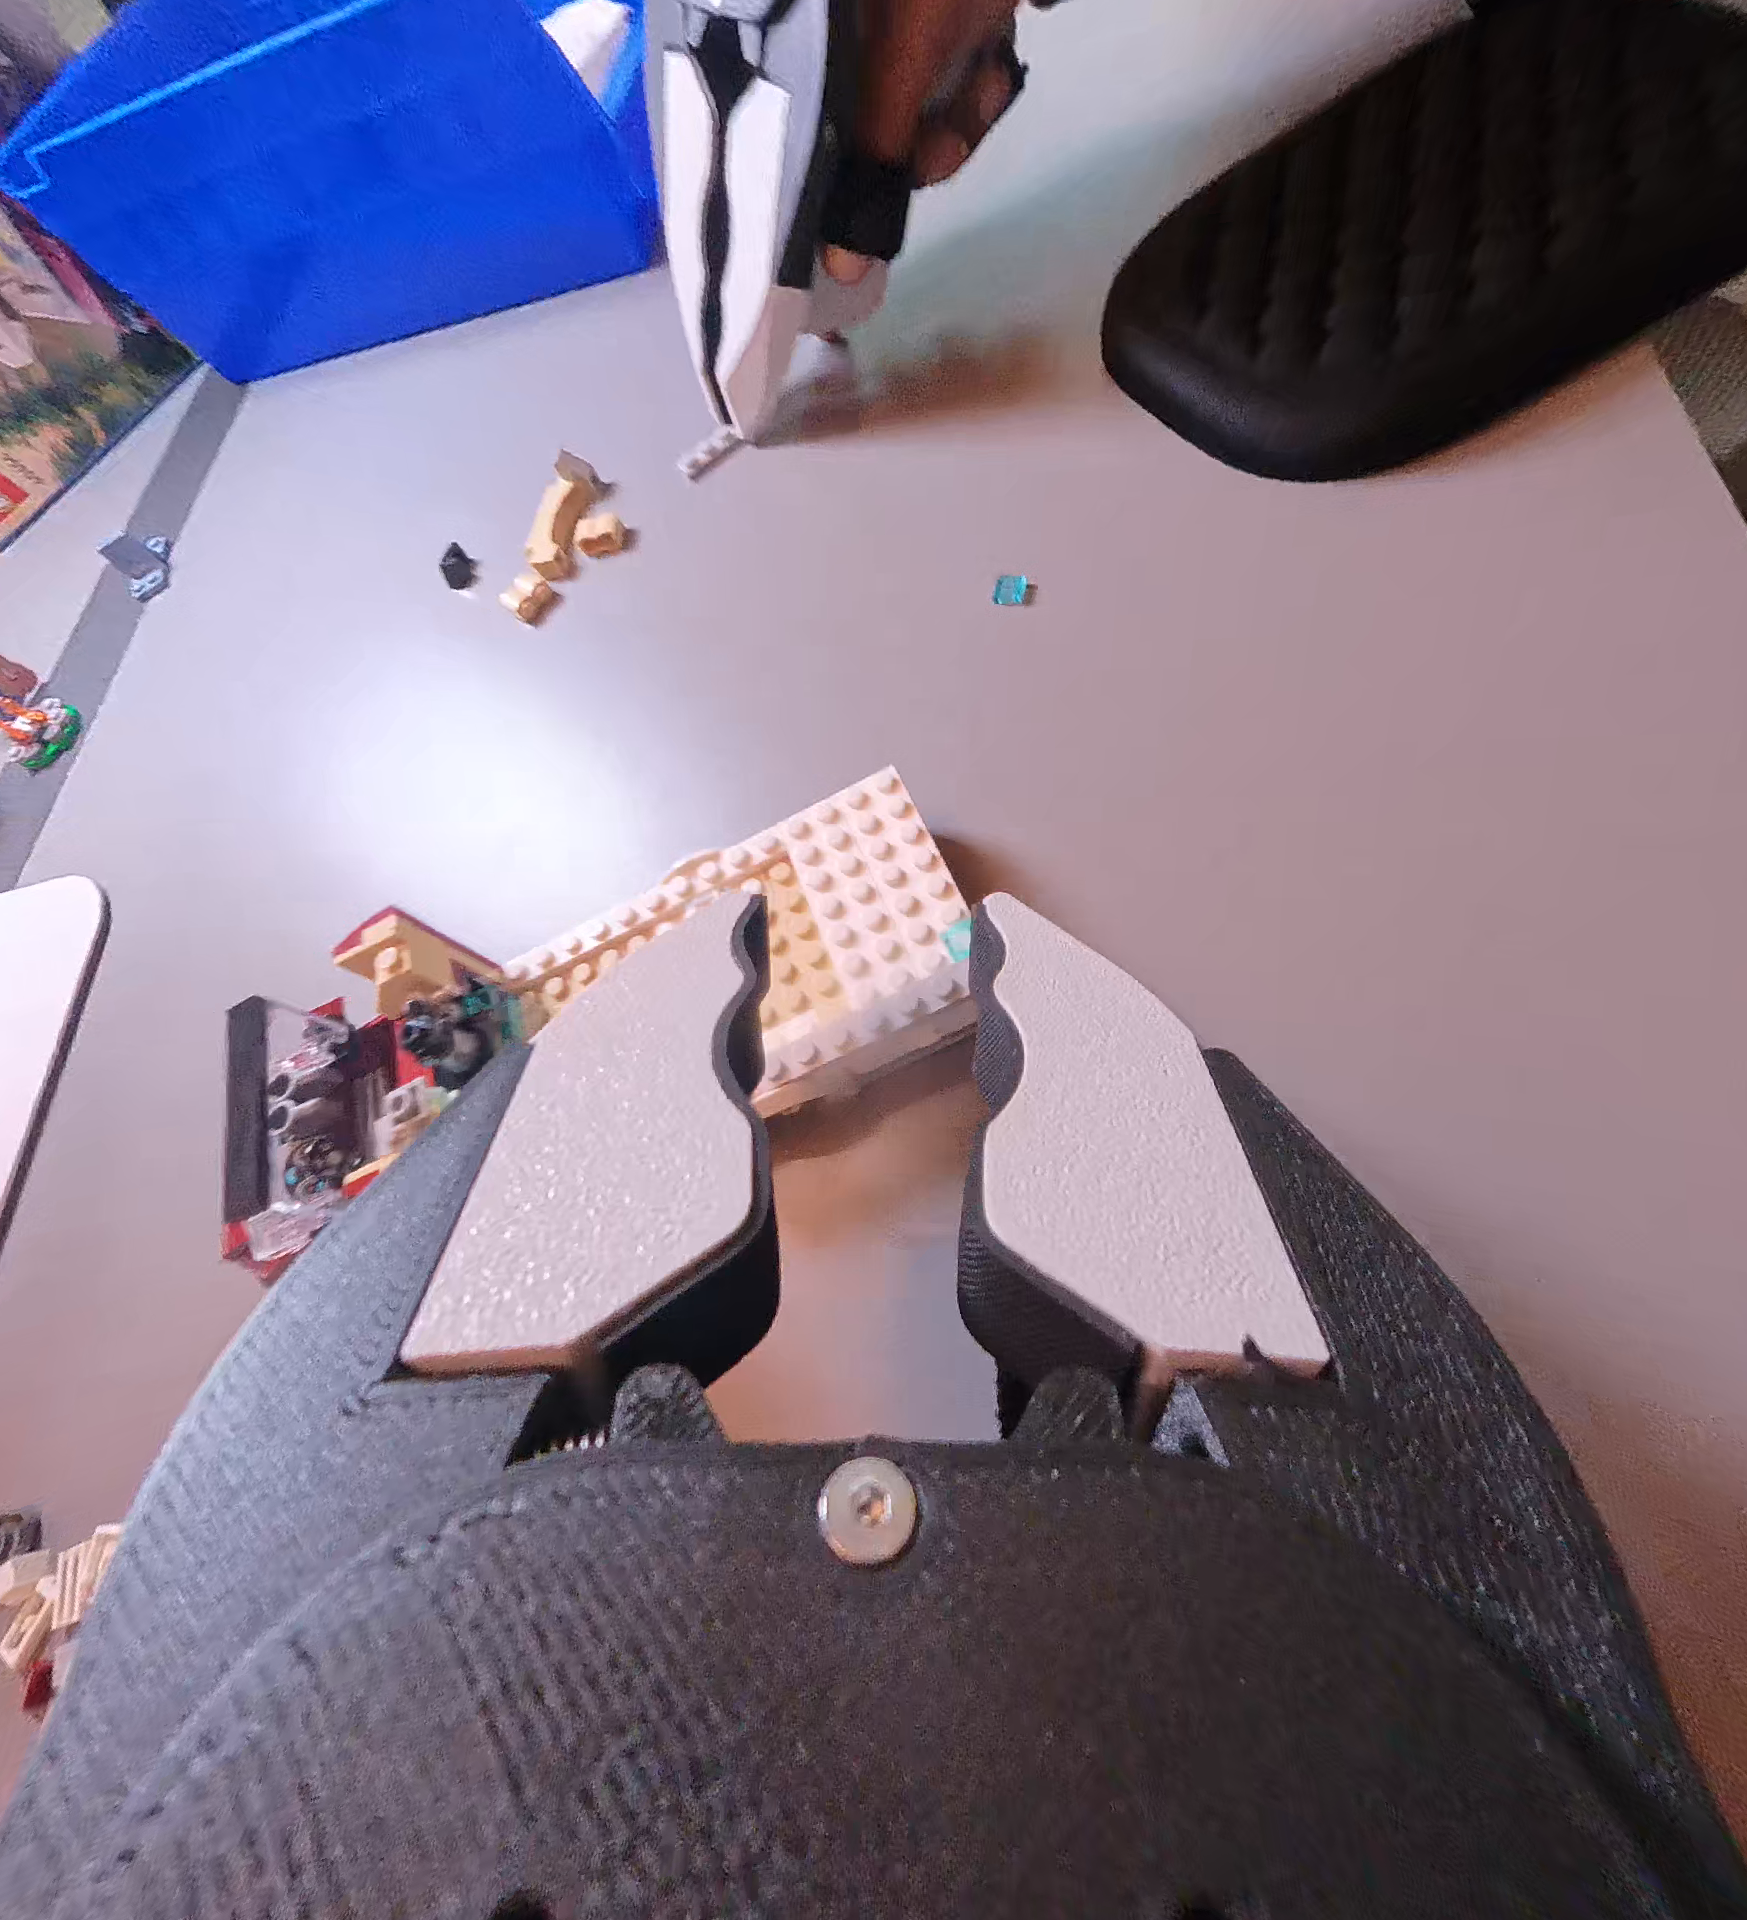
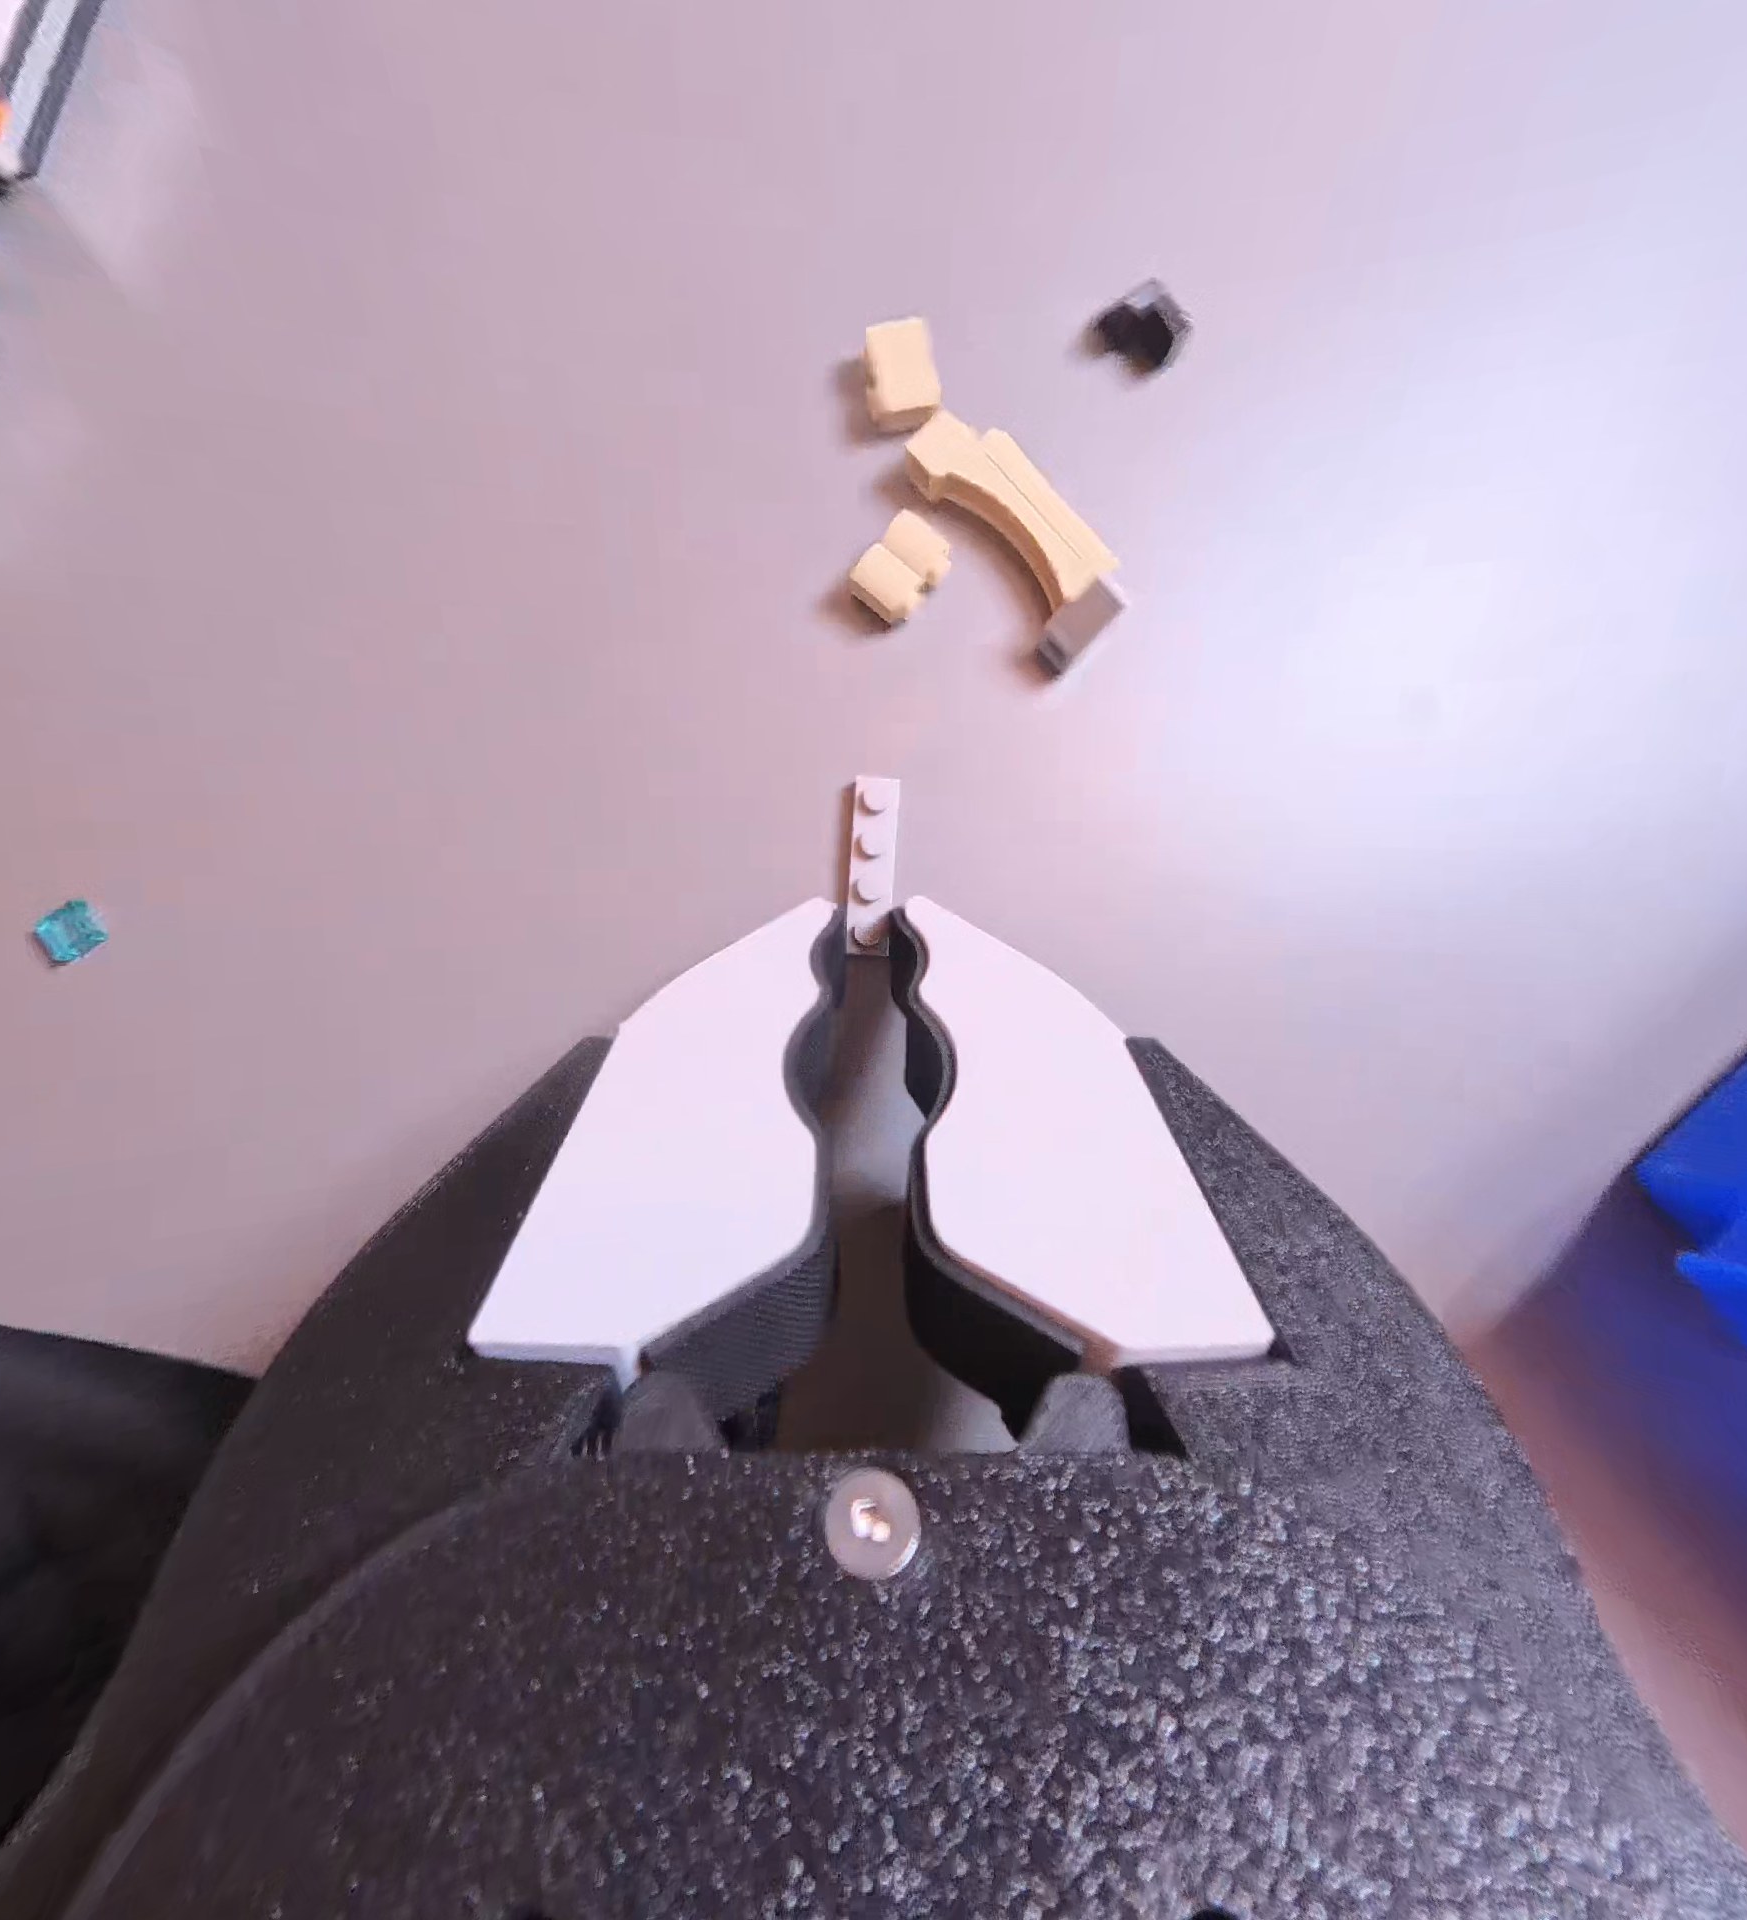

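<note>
The right gripper has its fingers closed on the near end of a light grey one-stud-wide plate; both pads press against its sides. The plate's long axis runs straight forward in line with the fingers, and its far end projects beyond the fingertips over the table. Four studs in a single row face the camera. Ahead of it lie tan curved and block pieces, a small black piece and, off to the left, a turquoise tile. In the left wrist view this gripper descends steeply from above, held in a gloved hand, with the plate at table level. The left gripper has its fingers spread around the near edge of a cream studded baseplate assembly; whether the pads press on it cannot be determined. A blue bin stands at the far left.
</note>
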Demonstrator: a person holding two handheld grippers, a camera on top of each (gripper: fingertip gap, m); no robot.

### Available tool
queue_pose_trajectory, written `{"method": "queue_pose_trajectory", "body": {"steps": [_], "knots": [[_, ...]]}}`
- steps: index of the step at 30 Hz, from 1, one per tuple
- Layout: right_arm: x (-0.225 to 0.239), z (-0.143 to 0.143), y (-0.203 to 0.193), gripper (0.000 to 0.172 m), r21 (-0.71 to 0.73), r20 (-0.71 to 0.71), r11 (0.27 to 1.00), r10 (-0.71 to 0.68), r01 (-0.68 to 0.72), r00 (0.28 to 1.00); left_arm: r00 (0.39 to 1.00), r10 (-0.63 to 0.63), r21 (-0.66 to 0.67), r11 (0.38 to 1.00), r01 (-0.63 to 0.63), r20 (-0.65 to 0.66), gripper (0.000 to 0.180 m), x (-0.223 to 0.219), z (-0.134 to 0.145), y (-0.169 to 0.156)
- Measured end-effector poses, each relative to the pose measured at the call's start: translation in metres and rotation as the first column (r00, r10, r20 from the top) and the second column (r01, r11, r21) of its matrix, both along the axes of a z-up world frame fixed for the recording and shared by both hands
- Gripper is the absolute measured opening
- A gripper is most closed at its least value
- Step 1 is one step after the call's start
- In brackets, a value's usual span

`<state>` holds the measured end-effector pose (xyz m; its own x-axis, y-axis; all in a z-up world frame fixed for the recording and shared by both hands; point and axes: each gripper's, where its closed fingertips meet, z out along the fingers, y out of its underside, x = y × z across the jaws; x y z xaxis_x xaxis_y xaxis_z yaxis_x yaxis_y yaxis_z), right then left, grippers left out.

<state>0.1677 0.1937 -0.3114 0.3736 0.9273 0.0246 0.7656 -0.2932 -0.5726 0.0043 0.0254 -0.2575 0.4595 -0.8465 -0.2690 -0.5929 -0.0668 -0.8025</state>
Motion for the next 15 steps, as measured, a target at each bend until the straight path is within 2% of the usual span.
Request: {"method": "queue_pose_trajectory", "body": {"steps": [3,5,7,11,15], "knots": [[-0.027,0.009,-0.034,0.008,0.026,-0.072,0.97,0.245,-0.243,0.967,0.999,0.032,0.005,0.999,-0.032,0.008,0.037,-0.013,0.004,0.002],[-0.056,0.029,-0.079,0.008,0.106,-0.155,0.879,0.476,-0.465,0.865,0.999,0.035,-0.005,0.999,-0.035,0.011,0.037,-0.02,0.002,0.002],[-0.082,0.047,-0.118,0.008,0.178,-0.182,0.775,0.631,-0.606,0.754,0.999,0.029,-0.025,0.999,-0.028,0.022,0.037,-0.024,0.0,0.001],[-0.118,0.065,-0.155,0.008,0.222,-0.142,0.628,0.777,-0.746,0.613,0.999,0.041,-0.031,0.999,-0.041,0.0,0.038,-0.029,-0.004,0.002],[-0.134,0.051,-0.163,0.008,0.144,-0.06,0.528,0.849,-0.837,0.525,0.999,0.031,-0.035,0.999,-0.032,-0.015,0.037,-0.029,-0.007,-0.003]]}}
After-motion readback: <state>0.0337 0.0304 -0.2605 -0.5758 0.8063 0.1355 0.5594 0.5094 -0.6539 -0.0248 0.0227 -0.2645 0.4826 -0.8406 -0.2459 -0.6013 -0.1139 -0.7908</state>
